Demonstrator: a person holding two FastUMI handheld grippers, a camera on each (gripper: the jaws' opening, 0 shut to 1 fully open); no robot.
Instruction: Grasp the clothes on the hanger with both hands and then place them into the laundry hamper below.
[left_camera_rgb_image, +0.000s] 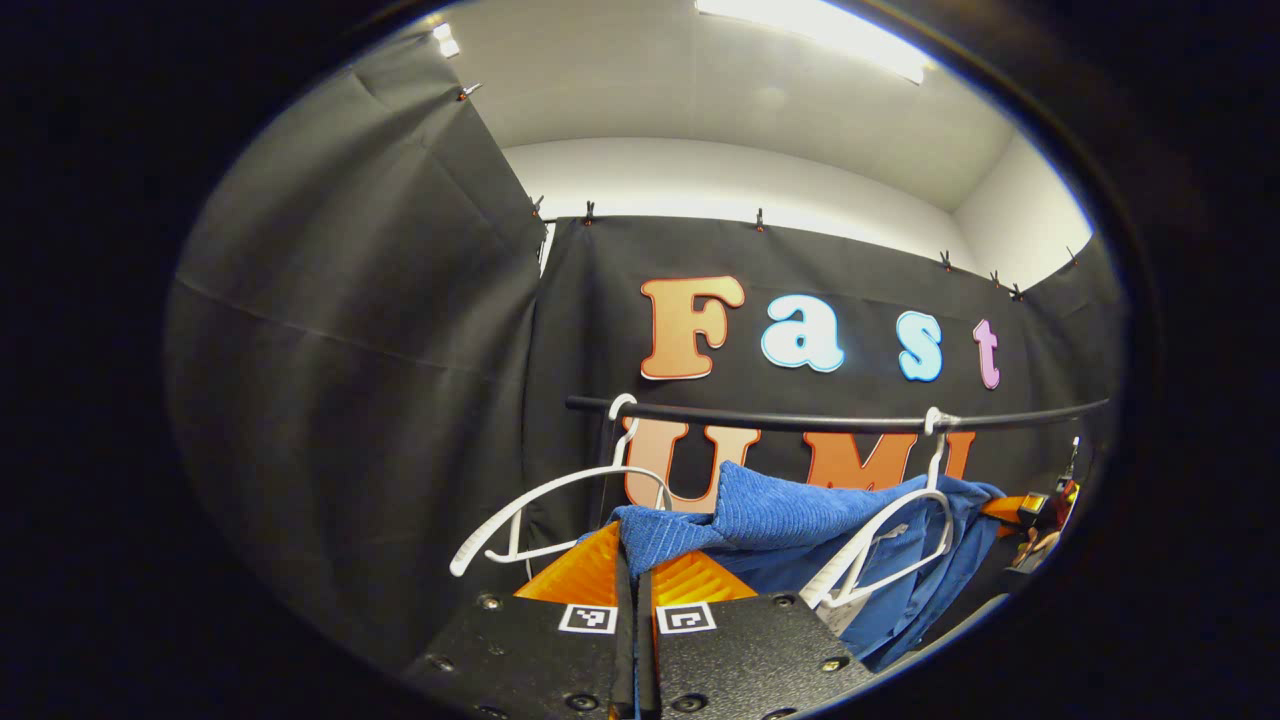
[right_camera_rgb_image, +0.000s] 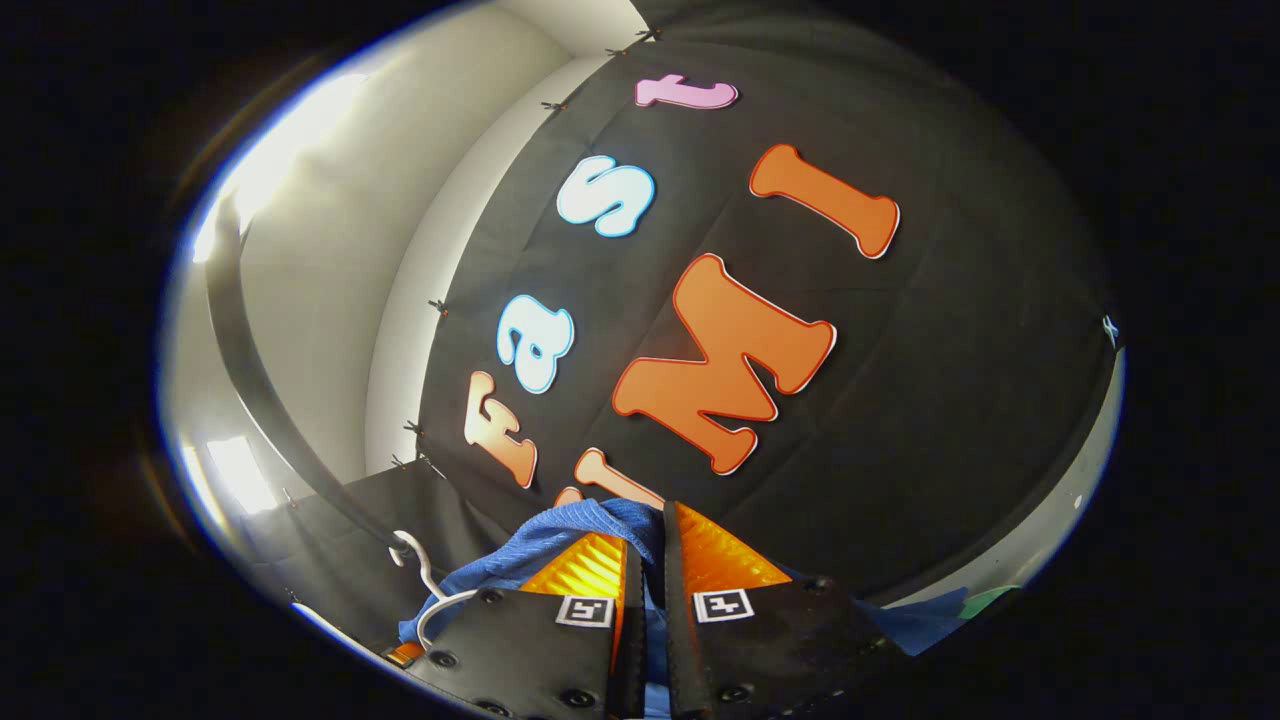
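A blue ribbed garment is bunched up below the black rail, still draped over a white hanger hooked on that rail. My left gripper is shut on a fold of this cloth at its left end. In the right gripper view the same blue garment bulges over the fingers, and my right gripper is shut on it, with cloth showing in the slit between the fingers. The other gripper and a hand show at the garment's far right end.
An empty white hanger hangs on the rail left of the garment. A white hanger hook sits on the black rail in the right gripper view. Black cloth walls close in the booth behind and to the left.
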